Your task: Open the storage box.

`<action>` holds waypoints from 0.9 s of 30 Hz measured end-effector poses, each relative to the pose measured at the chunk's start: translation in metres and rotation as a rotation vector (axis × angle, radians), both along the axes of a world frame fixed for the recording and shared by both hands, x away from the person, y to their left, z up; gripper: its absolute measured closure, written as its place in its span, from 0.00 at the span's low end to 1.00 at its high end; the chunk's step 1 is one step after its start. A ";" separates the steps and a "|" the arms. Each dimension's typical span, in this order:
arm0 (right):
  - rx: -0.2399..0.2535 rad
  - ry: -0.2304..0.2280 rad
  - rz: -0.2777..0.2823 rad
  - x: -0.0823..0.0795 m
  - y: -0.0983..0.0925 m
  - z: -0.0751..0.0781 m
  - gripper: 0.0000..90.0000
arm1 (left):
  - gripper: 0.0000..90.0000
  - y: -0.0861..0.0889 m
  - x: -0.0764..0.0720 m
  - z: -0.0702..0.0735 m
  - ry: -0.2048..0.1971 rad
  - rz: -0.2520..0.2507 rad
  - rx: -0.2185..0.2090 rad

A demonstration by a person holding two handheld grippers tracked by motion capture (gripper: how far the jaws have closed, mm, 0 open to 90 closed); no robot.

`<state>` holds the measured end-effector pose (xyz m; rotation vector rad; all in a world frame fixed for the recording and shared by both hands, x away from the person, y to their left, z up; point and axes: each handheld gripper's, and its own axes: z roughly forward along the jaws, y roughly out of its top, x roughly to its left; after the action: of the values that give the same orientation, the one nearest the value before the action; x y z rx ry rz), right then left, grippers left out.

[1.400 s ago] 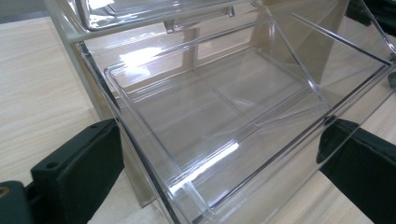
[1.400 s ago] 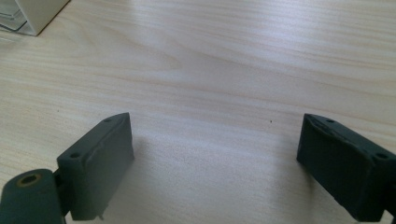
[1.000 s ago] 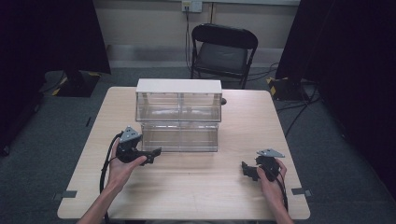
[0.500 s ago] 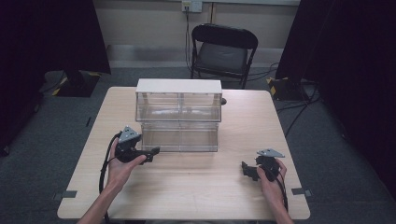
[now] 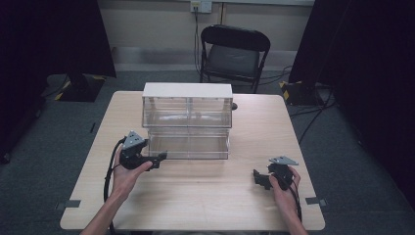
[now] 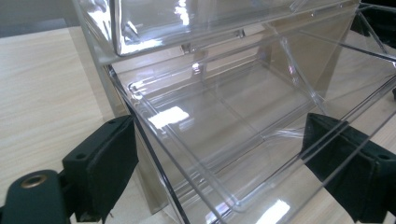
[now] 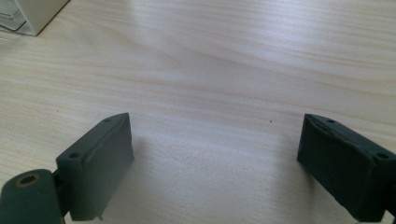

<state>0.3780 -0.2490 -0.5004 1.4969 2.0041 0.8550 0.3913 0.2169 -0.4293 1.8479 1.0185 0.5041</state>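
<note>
My light wooden square table (image 5: 195, 196) takes the middle of the high view, bare grain across its lower half. Black folding metal chair (image 5: 234, 54) at top centre, behind the table's far edge, seat facing me. Grey carpeted floor (image 5: 58, 127) all round. White wall socket (image 5: 201, 6) at the very top with a black cable dropping toward the chair. Yellow-and-black striped tape (image 5: 287, 92) on the floor, upper right. Dark curtains (image 5: 54, 34) fill the upper left and right. Small grey tape patches (image 5: 68, 204) on the floor, lower left and lower right.

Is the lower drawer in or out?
Out: the lower drawer juts forward of the upper drawers, and the left gripper is at its left front corner.
</note>
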 end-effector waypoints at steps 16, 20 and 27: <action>-0.001 0.001 -0.001 0.000 0.000 0.000 0.11 | 0.14 0.000 0.000 0.003 -0.009 -0.003 -0.005; 0.000 0.000 0.000 0.000 0.000 0.000 0.11 | 0.15 0.001 0.001 0.007 -0.015 -0.010 -0.016; -0.001 0.001 -0.001 0.000 0.000 0.000 0.11 | 0.15 0.000 0.001 0.008 -0.013 -0.014 -0.011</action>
<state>0.3780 -0.2489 -0.5004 1.4981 2.0035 0.8529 0.3926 0.2169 -0.4212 1.8393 0.9971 0.5005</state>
